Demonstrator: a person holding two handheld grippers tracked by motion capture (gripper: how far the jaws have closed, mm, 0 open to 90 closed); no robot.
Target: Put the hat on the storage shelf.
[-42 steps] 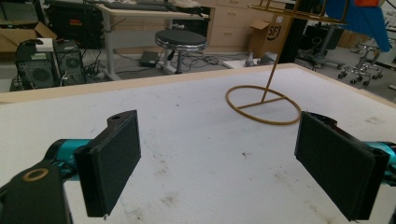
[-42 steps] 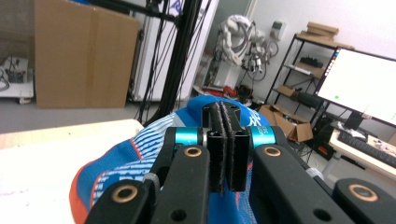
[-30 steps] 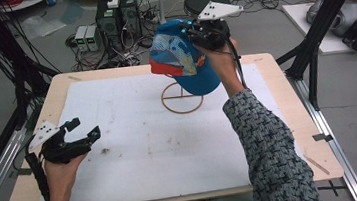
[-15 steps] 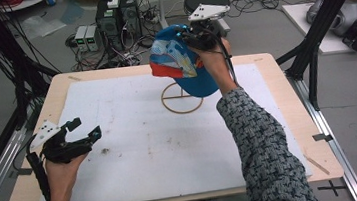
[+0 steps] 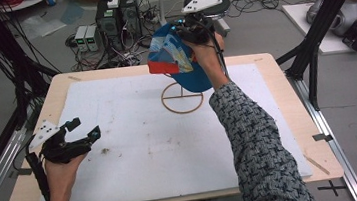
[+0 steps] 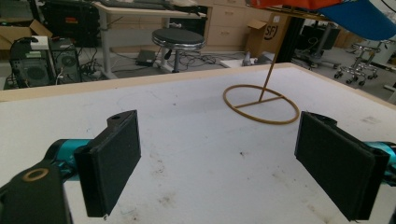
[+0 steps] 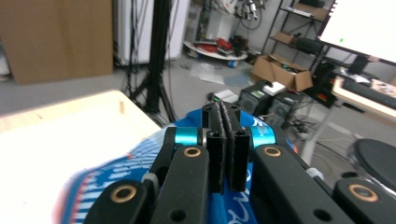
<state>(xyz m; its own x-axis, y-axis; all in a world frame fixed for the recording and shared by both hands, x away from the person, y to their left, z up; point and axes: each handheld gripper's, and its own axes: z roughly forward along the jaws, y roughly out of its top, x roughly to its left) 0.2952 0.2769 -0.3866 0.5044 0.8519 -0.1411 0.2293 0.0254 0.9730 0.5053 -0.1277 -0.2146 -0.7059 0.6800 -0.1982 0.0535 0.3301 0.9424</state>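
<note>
Above the wire ring stand (image 5: 182, 98), right gripper (image 5: 190, 29) pinching blue fabric cap (image 5: 183, 65), left gripper (image 5: 83, 131) spread.

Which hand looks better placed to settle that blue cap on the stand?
Probably the right: the right gripper is pinching the blue cap with the red brim above the wooden ring-base stand; the left gripper rests open and far off.

Your right arm is extended forward and raised, with the right gripper (image 5: 190, 33) at the far end of your reach and its jaws pressed together. Your left hand (image 5: 59, 168) rests low at the near left, forearm entering from the bottom edge. The left gripper (image 5: 80, 132) points forward, its jaws spread wide apart.
</note>
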